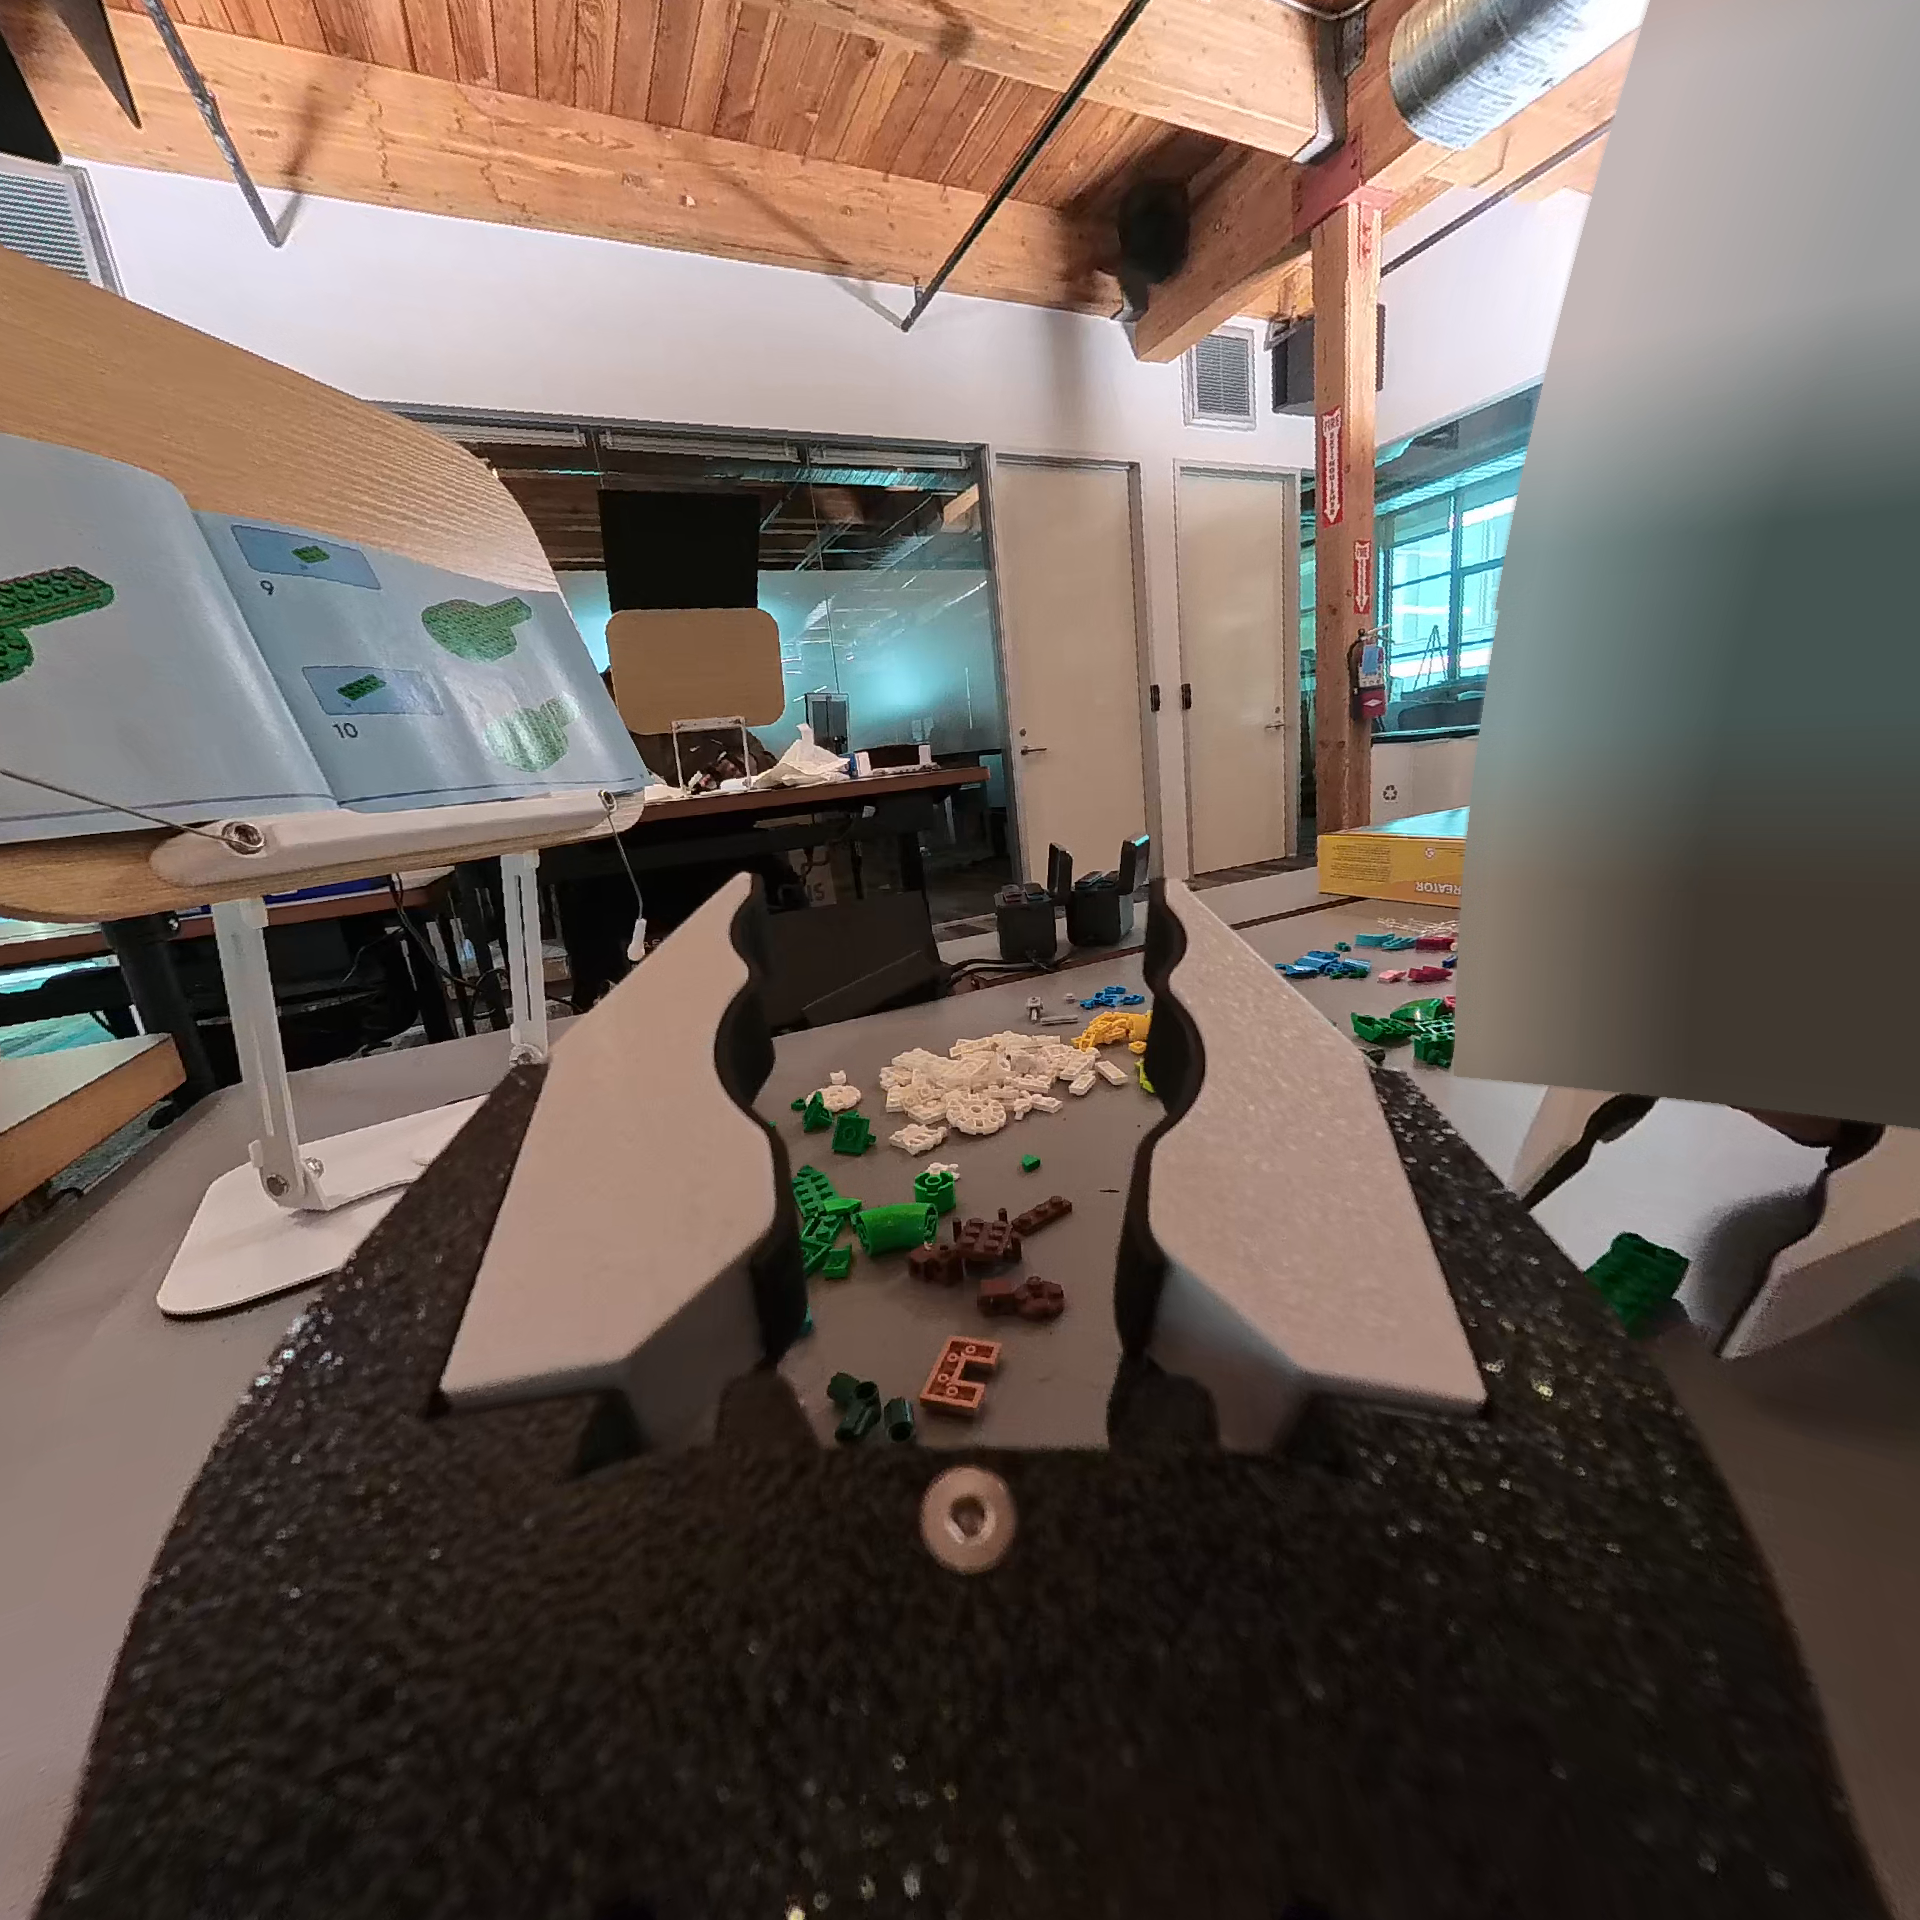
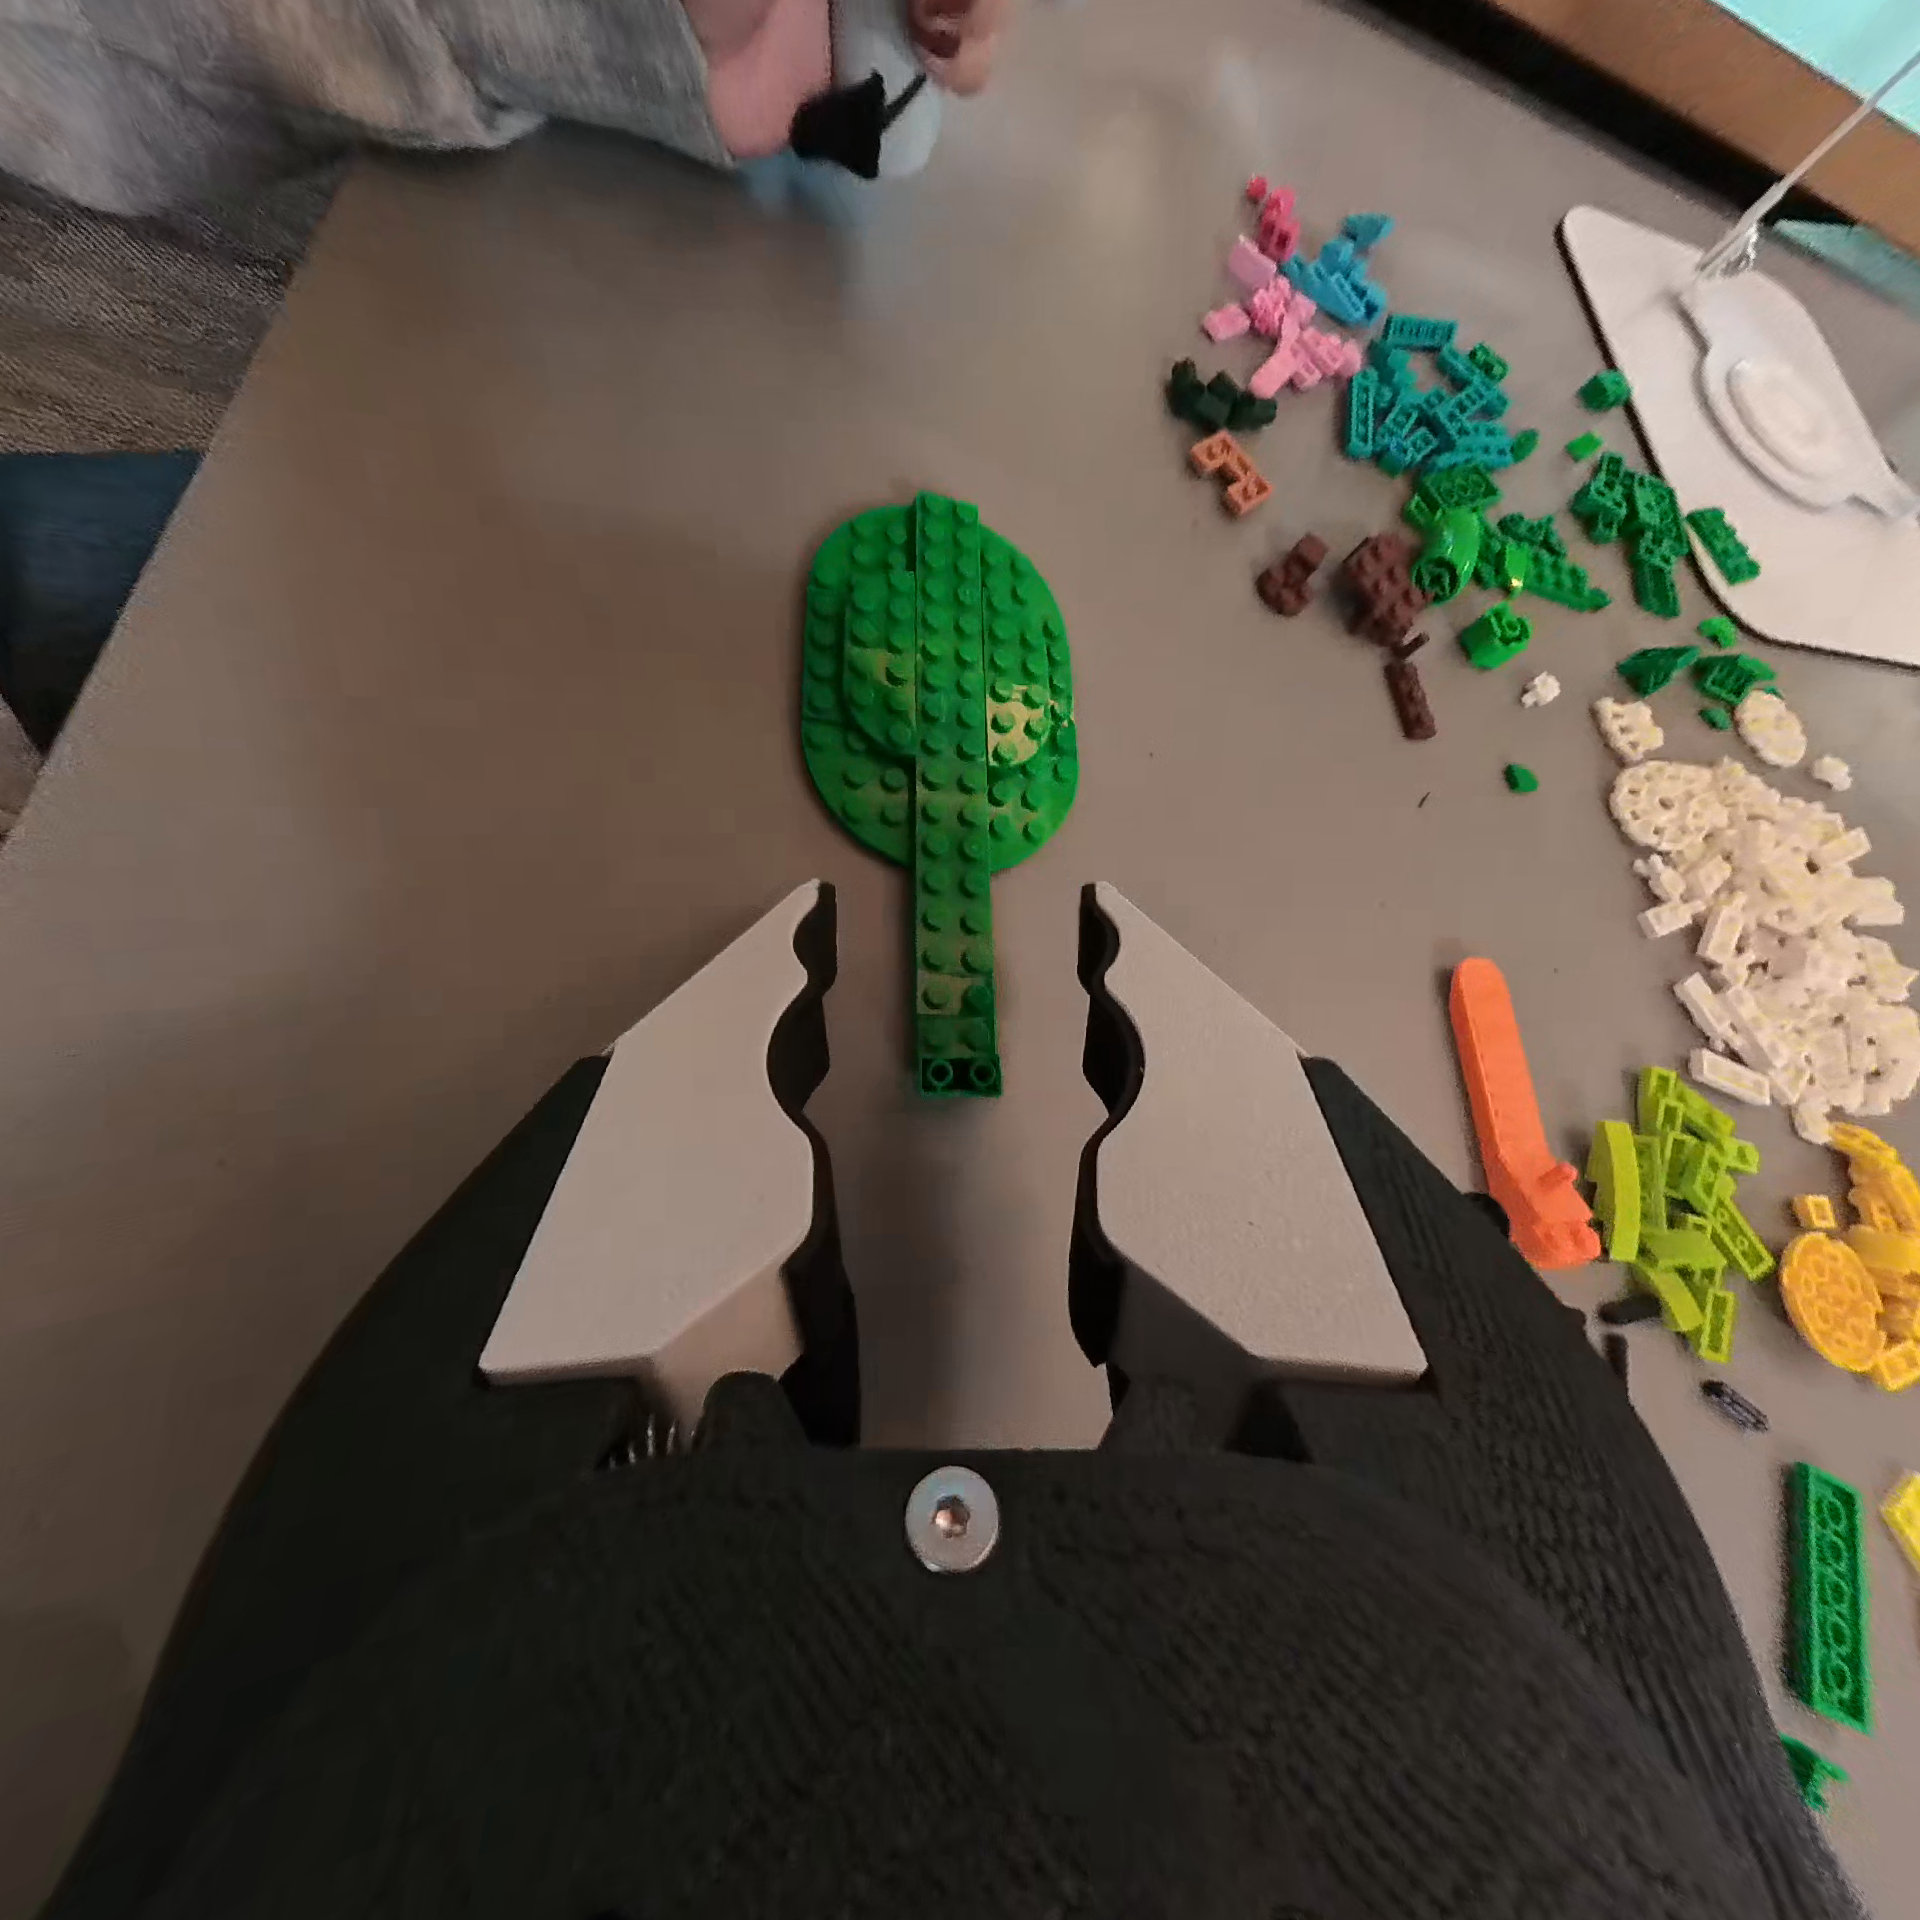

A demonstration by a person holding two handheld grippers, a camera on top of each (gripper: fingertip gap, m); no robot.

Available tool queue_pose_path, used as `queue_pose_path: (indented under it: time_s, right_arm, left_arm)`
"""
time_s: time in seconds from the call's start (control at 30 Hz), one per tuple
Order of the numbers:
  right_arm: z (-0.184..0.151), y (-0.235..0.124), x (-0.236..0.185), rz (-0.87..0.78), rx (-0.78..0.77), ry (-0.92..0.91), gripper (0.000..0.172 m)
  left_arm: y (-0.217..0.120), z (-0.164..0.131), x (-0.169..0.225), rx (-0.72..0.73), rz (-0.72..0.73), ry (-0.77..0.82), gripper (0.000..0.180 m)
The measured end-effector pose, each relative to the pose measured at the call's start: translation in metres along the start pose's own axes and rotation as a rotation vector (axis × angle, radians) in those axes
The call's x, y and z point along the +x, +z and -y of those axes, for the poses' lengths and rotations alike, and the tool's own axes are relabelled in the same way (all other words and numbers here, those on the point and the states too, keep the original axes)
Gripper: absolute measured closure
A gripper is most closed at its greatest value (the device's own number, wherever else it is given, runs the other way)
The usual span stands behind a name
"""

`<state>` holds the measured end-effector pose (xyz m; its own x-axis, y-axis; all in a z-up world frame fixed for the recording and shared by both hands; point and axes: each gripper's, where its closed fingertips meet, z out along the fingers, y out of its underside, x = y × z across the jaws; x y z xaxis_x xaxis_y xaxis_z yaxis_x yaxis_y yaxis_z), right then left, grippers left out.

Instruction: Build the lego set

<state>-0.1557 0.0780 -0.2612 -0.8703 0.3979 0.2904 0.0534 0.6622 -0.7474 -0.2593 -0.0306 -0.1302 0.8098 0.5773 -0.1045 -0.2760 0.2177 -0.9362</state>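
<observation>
**Stock of 2 Open Grippers and the Bricks Around Them**

Above the grey table [image 2: 520, 520], at 12 o'clock from my right gripper [image 2: 956, 904], lies a green brick assembly [image 2: 940, 675]: an oval of studded plates with a long 2-stud strip running toward me. Its near end reaches between my right fingers [image 2: 727, 1039], with bare table on each side; the pads do not touch it, so that grasp is released and holds nothing.

Right-view items, 1 to 3 o'clock: pink bricks [image 2: 1273, 312], teal bricks [image 2: 1429, 400], brown bricks [image 2: 1371, 587], white bricks [image 2: 1766, 914], an orange tool [image 2: 1507, 1122], lime bricks [image 2: 1673, 1205], yellow bricks [image 2: 1860, 1268].

My left gripper [image 1: 956, 935] hovers spread wide, nothing between its fingers [image 1: 644, 1091]. Beneath the gap: a white pile [image 1: 997, 1081], green pieces [image 1: 883, 1216], brown pieces [image 1: 987, 1247], 1 tan bracket piece [image 1: 961, 1377]. At 10 o'clock, an open instruction booklet [image 1: 312, 665] rests on a white stand [image 1: 281, 1174]. At 2 o'clock, a yellow box [image 1: 1392, 862].
</observation>
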Motion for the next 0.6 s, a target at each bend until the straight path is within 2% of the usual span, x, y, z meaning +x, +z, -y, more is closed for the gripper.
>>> queue_pose_path:
  time_s: [0.2, 0.33, 0.4, 0.53, 0.6]
  right_arm:
    - [-0.009, 0.000, 0.007, -0.034, -0.038, 0.007, 0.126]
    - [-0.011, -0.001, 0.022, -0.147, -0.047, -0.057, 0.127]
    - [-0.010, -0.003, 0.021, -0.128, -0.026, -0.034, 0.127]
    - [0.014, -0.018, 0.027, -0.067, 0.116, 0.066, 0.131]
    - [0.027, -0.014, 0.047, -0.076, 0.100, 0.064, 0.130]
  left_arm:
    - [0.000, -0.001, 0.000, -0.003, -0.004, -0.007, 0.111]
    - [0.000, -0.002, -0.001, -0.008, 0.003, -0.013, 0.111]
    - [0.000, -0.002, -0.003, -0.009, 0.009, -0.020, 0.112]
    - [0.001, -0.003, -0.008, -0.016, 0.035, -0.027, 0.113]
    - [0.002, -0.006, -0.013, -0.029, 0.064, -0.024, 0.115]
